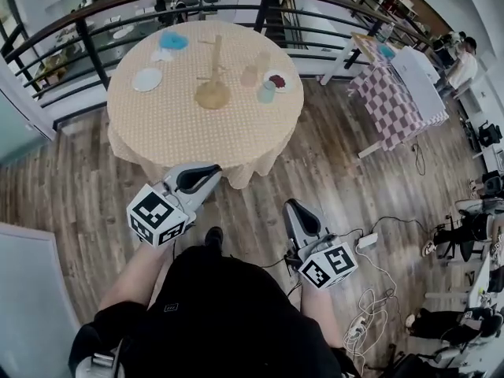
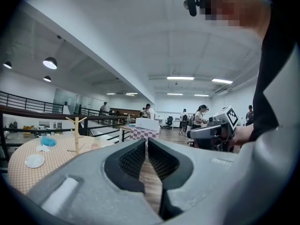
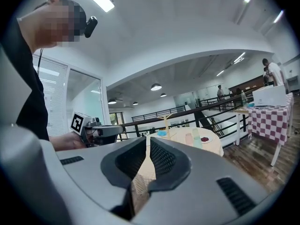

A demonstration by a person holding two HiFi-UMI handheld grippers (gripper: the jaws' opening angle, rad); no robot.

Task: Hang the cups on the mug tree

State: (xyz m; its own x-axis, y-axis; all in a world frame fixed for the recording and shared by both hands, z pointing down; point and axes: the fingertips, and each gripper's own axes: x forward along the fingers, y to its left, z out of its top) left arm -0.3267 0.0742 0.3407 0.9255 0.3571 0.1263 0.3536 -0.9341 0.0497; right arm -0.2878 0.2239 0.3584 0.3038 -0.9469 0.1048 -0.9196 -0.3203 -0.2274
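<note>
Left hand-held gripper [image 1: 206, 173] and right hand-held gripper [image 1: 294, 209] are both closed with nothing between the jaws, low centre in the head view, short of the round surface [image 1: 181, 132]. Mug tree [image 1: 213, 73] stands upper centre on that surface. Pink cup [image 1: 250, 75] and teal cup [image 1: 267, 92] sit just right of it, not yet hung.

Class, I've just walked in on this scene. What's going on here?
A person stands on the wooden floor short of a round table, with a gripper in each hand. The left gripper and the right gripper are both shut and empty, pointing toward the table. On it stands a wooden mug tree with bare pegs; a pale cup and a green cup sit beside it. No cup has been hung yet.
</note>
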